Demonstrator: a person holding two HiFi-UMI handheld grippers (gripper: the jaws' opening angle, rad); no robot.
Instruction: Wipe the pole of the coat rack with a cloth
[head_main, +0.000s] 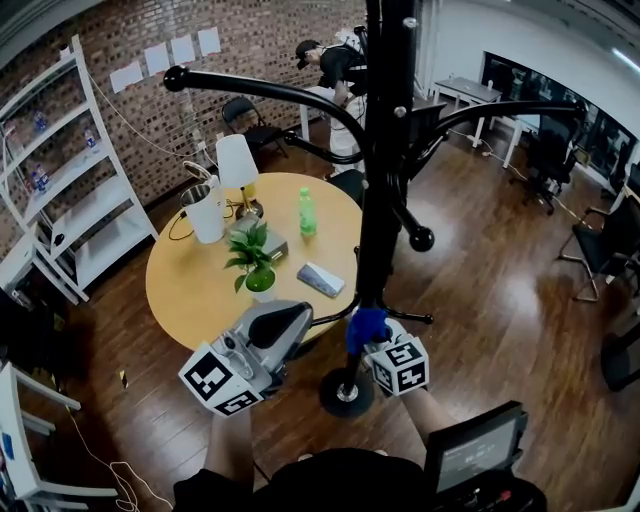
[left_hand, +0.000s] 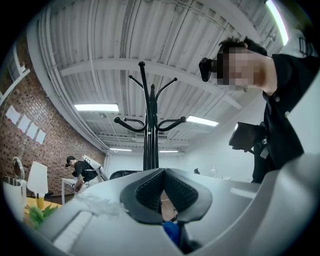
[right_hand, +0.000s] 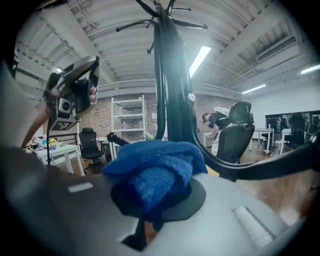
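Observation:
The black coat rack pole (head_main: 380, 170) rises through the middle of the head view to a round base (head_main: 347, 392) on the wood floor. My right gripper (head_main: 375, 340) is shut on a blue cloth (head_main: 362, 322), which lies against the pole's lower part. In the right gripper view the bunched cloth (right_hand: 155, 165) covers the right gripper (right_hand: 160, 187), with the pole (right_hand: 167, 90) just behind. My left gripper (head_main: 293, 322) hovers to the pole's left, pointing up; its jaws (left_hand: 164, 187) meet with nothing between them, and the pole (left_hand: 150, 135) stands ahead.
A round yellow table (head_main: 190, 290) beside the rack holds a potted plant (head_main: 255, 262), a green bottle (head_main: 307, 212) and a white lamp (head_main: 236, 165). Curved rack arms (head_main: 270, 92) reach out overhead. White shelves (head_main: 70, 190) stand left, office chairs (head_main: 600, 245) right, a person (head_main: 335, 70) behind.

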